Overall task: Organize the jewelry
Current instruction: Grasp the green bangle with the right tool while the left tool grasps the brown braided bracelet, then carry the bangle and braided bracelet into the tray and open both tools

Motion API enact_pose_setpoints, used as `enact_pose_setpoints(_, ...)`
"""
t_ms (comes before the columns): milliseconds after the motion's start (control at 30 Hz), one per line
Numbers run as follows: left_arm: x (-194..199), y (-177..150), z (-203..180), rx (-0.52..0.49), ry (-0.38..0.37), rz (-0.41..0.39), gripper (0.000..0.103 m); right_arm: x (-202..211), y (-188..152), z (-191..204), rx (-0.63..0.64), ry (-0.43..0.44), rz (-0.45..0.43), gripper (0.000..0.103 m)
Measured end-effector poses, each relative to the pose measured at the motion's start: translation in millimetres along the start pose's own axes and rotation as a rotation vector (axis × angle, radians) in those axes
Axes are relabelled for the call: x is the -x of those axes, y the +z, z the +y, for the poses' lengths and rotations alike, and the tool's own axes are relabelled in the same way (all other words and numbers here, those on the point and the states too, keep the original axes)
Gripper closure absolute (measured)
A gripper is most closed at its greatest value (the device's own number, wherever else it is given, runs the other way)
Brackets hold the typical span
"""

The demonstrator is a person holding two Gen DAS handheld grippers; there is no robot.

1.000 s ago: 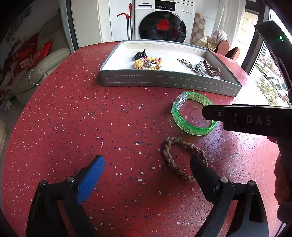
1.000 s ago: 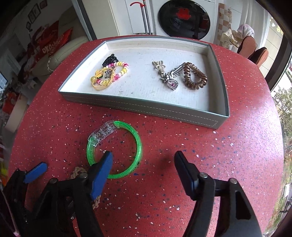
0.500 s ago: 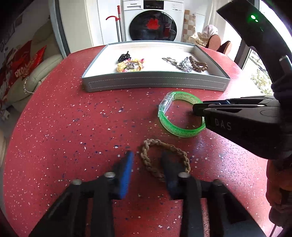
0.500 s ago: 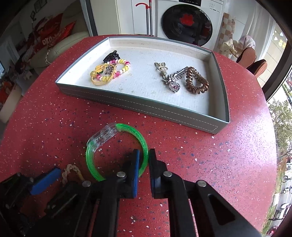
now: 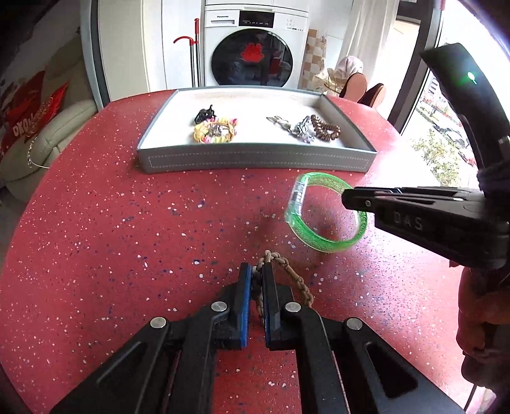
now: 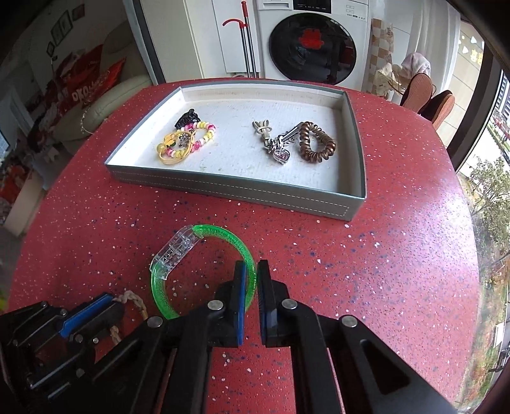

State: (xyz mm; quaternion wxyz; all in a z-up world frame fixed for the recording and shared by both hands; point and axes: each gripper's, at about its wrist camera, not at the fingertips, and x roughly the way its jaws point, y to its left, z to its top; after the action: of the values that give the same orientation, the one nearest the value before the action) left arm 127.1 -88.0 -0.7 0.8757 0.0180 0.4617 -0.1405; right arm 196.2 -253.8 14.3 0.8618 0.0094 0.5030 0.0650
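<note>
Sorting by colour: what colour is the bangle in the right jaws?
Translucent glittery green bangle with a clear clasp section; the right wrist view shows it best.

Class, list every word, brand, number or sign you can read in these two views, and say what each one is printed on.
"DAS": raised letters on the side of the right gripper.
"Panasonic": apparently, small print on the washing machine.
"OKO...": partial white letters on the red cushion.
Washing machine display digits: too small to read.
Red emblem on the washer door: not legible.
</note>
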Motion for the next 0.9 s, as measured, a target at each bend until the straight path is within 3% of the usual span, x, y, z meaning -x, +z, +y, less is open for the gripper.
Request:
enact_pose_setpoints(433,10,9,8,-0.005,-0.024,-0.032,0.079,25,-9,-8,-0.032,0.034,-0.024,0.096)
enact_pose_setpoints(900,21,35,26,0.018,-0.037,-0.088,0.079,38,8,-6,-0.021,0.045,-0.056,0.096)
